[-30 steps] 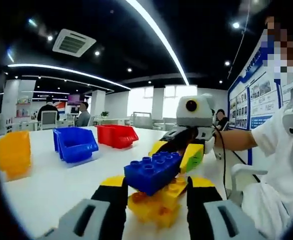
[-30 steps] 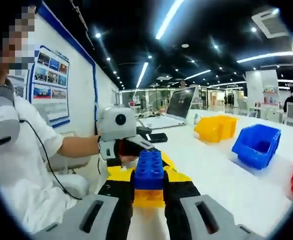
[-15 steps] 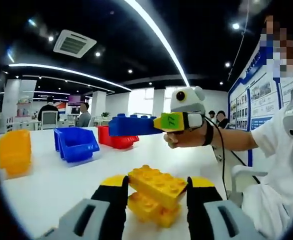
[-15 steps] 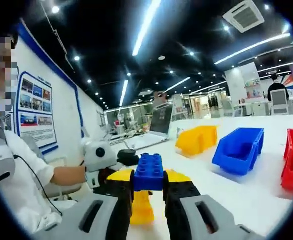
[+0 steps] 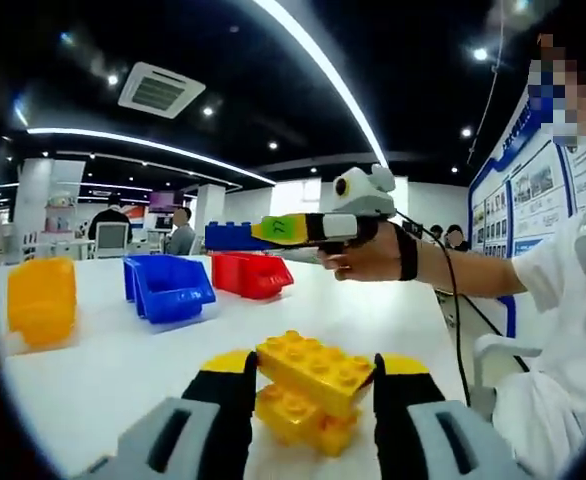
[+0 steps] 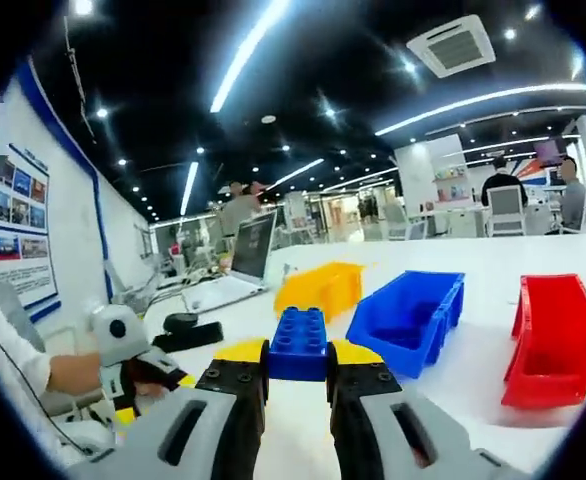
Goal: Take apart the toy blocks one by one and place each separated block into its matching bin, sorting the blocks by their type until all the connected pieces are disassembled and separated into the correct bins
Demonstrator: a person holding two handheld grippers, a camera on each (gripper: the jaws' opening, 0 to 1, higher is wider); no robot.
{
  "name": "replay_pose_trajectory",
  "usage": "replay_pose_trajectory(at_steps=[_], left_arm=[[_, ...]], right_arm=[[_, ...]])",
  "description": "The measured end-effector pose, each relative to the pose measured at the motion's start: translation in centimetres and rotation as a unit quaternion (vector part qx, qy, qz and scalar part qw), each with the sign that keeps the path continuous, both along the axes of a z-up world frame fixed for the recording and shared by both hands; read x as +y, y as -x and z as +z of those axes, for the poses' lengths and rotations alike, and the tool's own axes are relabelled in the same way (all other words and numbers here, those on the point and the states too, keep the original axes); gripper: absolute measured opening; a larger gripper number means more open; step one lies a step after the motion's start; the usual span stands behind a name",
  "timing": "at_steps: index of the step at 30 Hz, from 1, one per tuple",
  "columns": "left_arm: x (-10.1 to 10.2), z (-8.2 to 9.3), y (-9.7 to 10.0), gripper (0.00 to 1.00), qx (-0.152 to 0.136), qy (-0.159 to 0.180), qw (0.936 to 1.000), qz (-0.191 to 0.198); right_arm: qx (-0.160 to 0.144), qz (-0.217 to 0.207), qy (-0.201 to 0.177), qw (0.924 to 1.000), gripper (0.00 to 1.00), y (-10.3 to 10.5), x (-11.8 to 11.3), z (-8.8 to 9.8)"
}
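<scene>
Left gripper (image 5: 311, 385): two black jaws w/ yellow tips, each on a grey moulded housing w/ a dark oblong slot. Right gripper (image 6: 296, 385): same build, black jaws, yellow tips, grey slotted housings; seen from the left gripper view its jaw carries a green patch w/ dark marks, text unreadable. Person: white short-sleeved shirt (image 5: 563, 290), black band (image 5: 406, 265) at the wrist, thin black cable (image 5: 460, 330) hanging from the wrist area down past the forearm.
</scene>
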State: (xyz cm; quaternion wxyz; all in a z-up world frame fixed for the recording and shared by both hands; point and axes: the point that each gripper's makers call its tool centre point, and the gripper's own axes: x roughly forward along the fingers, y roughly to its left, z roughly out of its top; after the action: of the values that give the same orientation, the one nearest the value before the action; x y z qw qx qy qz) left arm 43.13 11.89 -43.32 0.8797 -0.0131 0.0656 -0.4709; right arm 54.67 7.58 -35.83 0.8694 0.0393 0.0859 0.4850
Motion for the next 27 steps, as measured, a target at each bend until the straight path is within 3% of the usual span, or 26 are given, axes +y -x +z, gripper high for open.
replay_pose_trajectory(at_steps=[11,27], left_arm=[[0.1,0.1,-0.3,0.48,-0.005,0.001,1.0000,0.007],[-0.1,0.2,-0.2,0.48,-0.018,-0.001,0.9998,0.007]], right_arm=[[-0.011,-0.069,0.011,0.9975,0.24,-6.3,-0.2,0.8],[-0.018,-0.128,0.031,0.9911,0.24,-11.8,0.6,0.7]])
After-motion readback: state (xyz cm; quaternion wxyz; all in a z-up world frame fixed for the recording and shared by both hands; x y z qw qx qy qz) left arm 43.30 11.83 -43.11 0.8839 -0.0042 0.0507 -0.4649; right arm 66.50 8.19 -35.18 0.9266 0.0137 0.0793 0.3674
